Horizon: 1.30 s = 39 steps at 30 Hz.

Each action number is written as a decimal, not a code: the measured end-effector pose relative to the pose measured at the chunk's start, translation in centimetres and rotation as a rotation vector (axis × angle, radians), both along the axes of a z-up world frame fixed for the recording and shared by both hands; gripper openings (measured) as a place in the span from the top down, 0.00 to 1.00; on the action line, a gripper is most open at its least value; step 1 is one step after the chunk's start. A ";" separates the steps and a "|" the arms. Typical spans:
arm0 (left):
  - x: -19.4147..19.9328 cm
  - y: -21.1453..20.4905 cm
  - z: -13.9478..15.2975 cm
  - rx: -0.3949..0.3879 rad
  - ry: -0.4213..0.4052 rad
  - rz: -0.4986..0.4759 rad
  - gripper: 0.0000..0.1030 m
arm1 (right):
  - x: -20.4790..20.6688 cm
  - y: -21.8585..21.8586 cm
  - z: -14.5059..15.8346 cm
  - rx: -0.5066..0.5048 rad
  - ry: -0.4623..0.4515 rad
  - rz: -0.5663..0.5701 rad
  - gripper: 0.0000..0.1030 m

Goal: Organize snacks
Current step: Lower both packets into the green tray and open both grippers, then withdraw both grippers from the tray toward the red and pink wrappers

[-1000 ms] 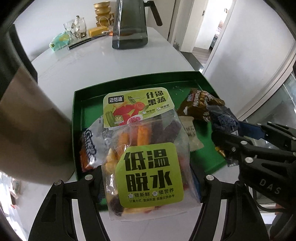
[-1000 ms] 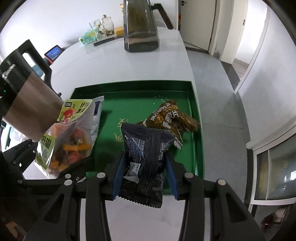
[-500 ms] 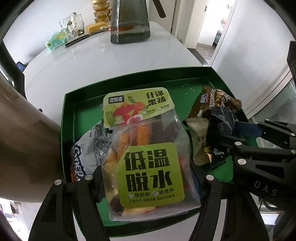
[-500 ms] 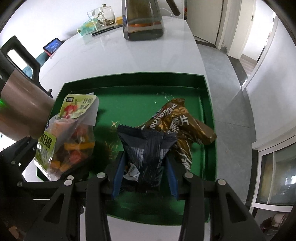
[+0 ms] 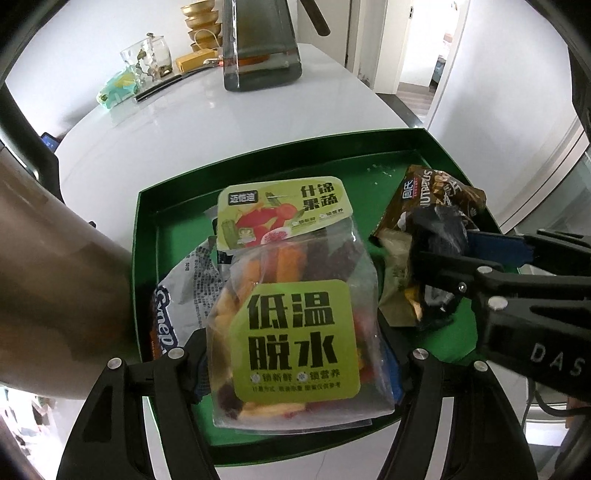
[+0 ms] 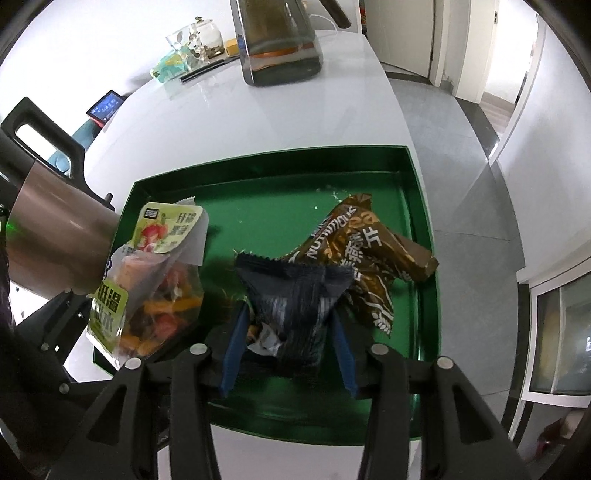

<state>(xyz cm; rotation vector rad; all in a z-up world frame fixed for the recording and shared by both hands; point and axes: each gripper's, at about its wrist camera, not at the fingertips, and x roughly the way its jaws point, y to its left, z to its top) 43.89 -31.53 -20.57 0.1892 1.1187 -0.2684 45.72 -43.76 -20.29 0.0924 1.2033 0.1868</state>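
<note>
My left gripper (image 5: 295, 354) is shut on a clear bag of dried fruit and vegetables with green labels (image 5: 295, 325), held over the left part of the green tray (image 5: 258, 166). My right gripper (image 6: 288, 347) has its jaws spread a little wider than the dark blue snack packet (image 6: 295, 295) between them; the packet rests low over the tray (image 6: 280, 195). Brown snack packets (image 6: 362, 251) lie in the tray's right half. A white and orange packet (image 5: 177, 295) lies under the fruit bag. The fruit bag also shows in the right wrist view (image 6: 155, 280).
A metal kettle (image 6: 48, 229) stands close to the tray's left side. A dark glass pitcher (image 5: 258, 44), glass jars (image 5: 147, 59), gold bowls (image 5: 203, 22) and a small screen device (image 6: 105, 105) sit at the far end of the white table (image 5: 221, 122). The table edge drops off to the right.
Both grippers moved forward and down over the tray with their packets. The right gripper's jaws have widened around the dark blue packet, which has sunk onto the tray.
</note>
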 end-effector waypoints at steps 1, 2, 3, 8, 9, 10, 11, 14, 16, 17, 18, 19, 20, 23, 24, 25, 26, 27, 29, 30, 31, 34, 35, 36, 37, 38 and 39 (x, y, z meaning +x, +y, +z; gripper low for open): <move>-0.1 0.0 0.1 0.000 0.001 -0.001 0.33 | 0.0 0.0 0.1 -0.006 -0.002 -0.001 0.19; -0.2 0.0 0.2 -0.006 0.001 0.000 0.31 | -0.1 0.0 0.2 -0.008 -0.007 -0.003 0.17; -0.3 0.0 0.4 -0.012 -0.001 0.003 0.27 | -0.1 -0.1 0.4 -0.007 -0.011 -0.007 0.16; -0.9 -0.1 1.1 -0.005 -0.030 0.012 0.04 | -0.6 -0.4 1.4 -0.012 -0.036 -0.026 0.00; -1.0 0.0 1.3 -0.002 -0.039 0.016 0.02 | -0.7 -0.4 1.7 -0.013 -0.043 -0.025 0.00; -1.0 0.0 1.5 -0.007 -0.043 0.017 0.02 | -0.9 -0.4 2.0 -0.016 -0.051 -0.023 0.00; -1.1 0.1 1.6 -0.012 -0.045 0.021 0.02 | -1.1 -0.4 2.2 -0.023 -0.061 -0.024 0.00; -1.4 0.3 2.0 -0.017 -0.044 0.026 0.02 | -1.6 -0.4 3.0 -0.043 -0.085 -0.026 0.00; -1.6 0.4 2.3 -0.015 -0.053 0.022 0.02 | -2.1 -0.4 3.6 -0.056 -0.100 -0.023 0.00; -1.9 0.4 2.5 -0.013 -0.058 0.019 0.02 | -2.5 -0.4 3.9 -0.072 -0.108 -0.025 0.00; -2.3 0.4 2.8 -0.015 -0.065 0.012 0.02 | -2.8 -0.4 4.2 -0.083 -0.112 -0.027 0.00; -2.6 0.3 3.0 -0.017 -0.068 0.009 0.02 | -3.0 -0.5 4.4 -0.089 -0.116 -0.029 0.00; -3.0 0.3 3.3 -0.022 -0.070 0.006 0.02 | -3.4 -0.5 4.8 -0.097 -0.123 -0.036 0.00; -3.8 0.5 4.1 -0.037 -0.083 0.007 0.02 | -4.7 -0.8 5.8 -0.105 -0.143 -0.051 0.00; -4.1 0.6 4.3 -0.042 -0.085 0.008 0.01 | -5.1 -0.8 6.1 -0.111 -0.148 -0.055 0.00; -4.7 0.7 4.7 -0.048 -0.089 0.009 0.01 | -5.6 -0.8 6.4 -0.116 -0.153 -0.059 0.00; -5.2 0.9 5.0 -0.052 -0.092 0.010 0.01 | -6.0 -0.8 6.8 -0.116 -0.159 -0.063 0.00; -5.5 1.0 5.3 -0.056 -0.094 0.011 0.01 | -6.6 -0.7 7.1 -0.113 -0.166 -0.065 0.00; -6.5 1.5 5.9 -0.066 -0.101 0.008 0.01 | -7.6 -0.5 7.7 -0.103 -0.177 -0.066 0.00; -7.0 1.7 6.2 -0.066 -0.105 0.007 0.01 | -8.3 -0.3 8.0 -0.099 -0.183 -0.066 0.00; -7.5 1.9 6.5 -0.065 -0.111 0.004 0.01 | -8.9 0.0 8.2 -0.100 -0.189 -0.066 0.00; -9.1 3.1 7.2 -0.067 -0.119 0.013 0.01 | -10.6 1.1 8.8 -0.102 -0.209 -0.059 0.00; -9.6 3.6 7.3 -0.072 -0.122 0.019 0.01 | -11.1 1.5 8.8 -0.103 -0.217 -0.059 0.00; -10.0 4.0 7.4 -0.072 -0.123 0.023 0.01 | -11.4 1.8 8.9 -0.102 -0.220 -0.058 0.00; -10.4 4.5 7.6 -0.068 -0.127 0.028 0.01 | -12.0 2.4 9.0 -0.097 -0.223 -0.057 0.00; -10.8 5.1 7.7 -0.064 -0.130 0.032 0.01 | -12.5 2.8 9.0 -0.089 -0.224 -0.055 0.00; -11.1 5.7 7.7 -0.064 -0.131 0.037 0.01 | -12.9 3.4 9.1 -0.082 -0.226 -0.052 0.00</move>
